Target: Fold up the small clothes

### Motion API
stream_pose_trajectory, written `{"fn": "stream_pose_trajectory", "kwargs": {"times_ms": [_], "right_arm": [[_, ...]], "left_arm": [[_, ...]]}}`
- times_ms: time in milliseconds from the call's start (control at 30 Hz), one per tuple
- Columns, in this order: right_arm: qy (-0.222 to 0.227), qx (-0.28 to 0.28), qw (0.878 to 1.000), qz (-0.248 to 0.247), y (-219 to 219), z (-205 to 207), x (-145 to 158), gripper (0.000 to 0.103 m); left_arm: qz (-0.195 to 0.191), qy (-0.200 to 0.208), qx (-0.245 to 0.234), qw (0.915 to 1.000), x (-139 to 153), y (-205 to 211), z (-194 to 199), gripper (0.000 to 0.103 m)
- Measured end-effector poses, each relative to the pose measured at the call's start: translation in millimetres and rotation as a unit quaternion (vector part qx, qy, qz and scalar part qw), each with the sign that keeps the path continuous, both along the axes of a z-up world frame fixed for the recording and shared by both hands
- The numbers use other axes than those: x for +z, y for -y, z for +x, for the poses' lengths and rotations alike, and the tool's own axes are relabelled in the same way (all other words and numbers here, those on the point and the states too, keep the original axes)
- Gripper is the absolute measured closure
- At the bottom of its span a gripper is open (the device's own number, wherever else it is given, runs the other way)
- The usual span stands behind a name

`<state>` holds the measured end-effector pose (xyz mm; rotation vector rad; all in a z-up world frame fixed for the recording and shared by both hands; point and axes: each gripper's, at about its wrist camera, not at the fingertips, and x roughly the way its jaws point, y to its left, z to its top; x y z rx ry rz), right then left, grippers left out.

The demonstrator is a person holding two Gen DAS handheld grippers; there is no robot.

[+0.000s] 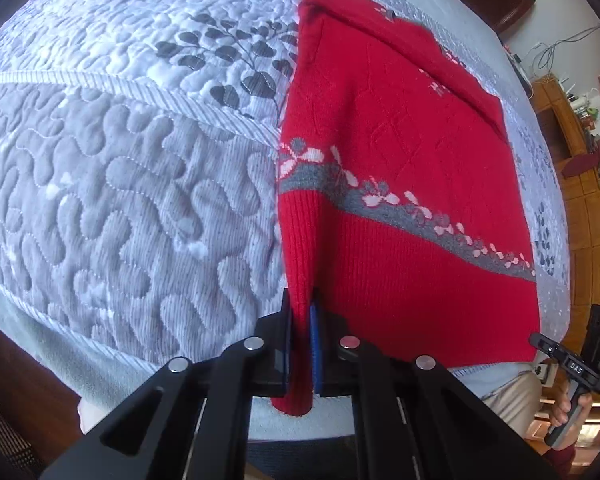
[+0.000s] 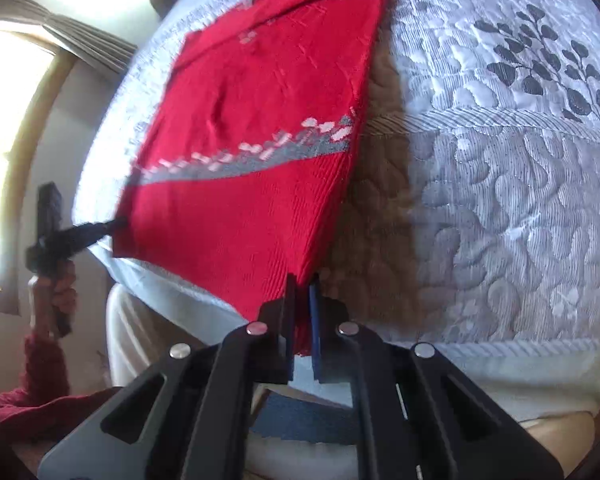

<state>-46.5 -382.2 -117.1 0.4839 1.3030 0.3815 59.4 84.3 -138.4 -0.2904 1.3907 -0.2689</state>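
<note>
A small red knit sweater [image 1: 400,152] with a grey band and white flowers lies stretched on a quilted bedspread [image 1: 120,160]. My left gripper [image 1: 300,304] is shut on the left corner of its ribbed hem, which hangs down between the fingers. My right gripper [image 2: 303,284] is shut on the hem's right corner, and the sweater [image 2: 252,128] is lifted off the bedspread [image 2: 500,180] on that side. Each gripper shows in the other's view, the right one [image 1: 540,342] and the left one [image 2: 112,226], at the opposite hem corner.
The bed edge runs close below both grippers. Wooden furniture [image 1: 580,168] with small items stands to the right of the bed. A bright window with a curtain [image 2: 28,80] is on the left. A dark red cloth [image 2: 28,404] lies low on the left.
</note>
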Motion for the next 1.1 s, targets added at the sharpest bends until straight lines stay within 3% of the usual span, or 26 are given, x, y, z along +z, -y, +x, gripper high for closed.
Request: {"fn": "stream_pose_trajectory", "kwargs": {"times_ms": [100,200,300,633,867,967,1100], "right_arm": [[0.009,-0.001,1.0,-0.018,4,-1,9,0.099],[-0.046,0.0,0.998,-0.036,5,8,-19,0.099],[-0.061,0.001,0.997,-0.037,3,11,-31,0.099],[-0.019,0.025,0.999,-0.01,7,41,23,0.099],[-0.005,-0.001,1.0,0.029,23,99,40,0.099],[-0.033,-0.035,0.997,0.057,41,141,26,0.099],[-0.063,-0.061,0.995,0.056,53,190,6,0.098]], "left_arm": [[0.023,0.012,-0.012,0.9996,4,2,2,0.096],[0.026,-0.022,-0.01,0.9994,-19,-3,11,0.095],[0.019,-0.023,-0.005,0.9996,-18,-5,12,0.095],[0.001,0.007,-0.014,0.9999,27,-7,37,0.096],[-0.025,0.026,-0.002,0.9993,45,2,100,0.095],[-0.023,0.015,0.013,0.9995,33,14,139,0.095],[-0.018,-0.002,0.025,0.9995,10,27,183,0.095]]}}
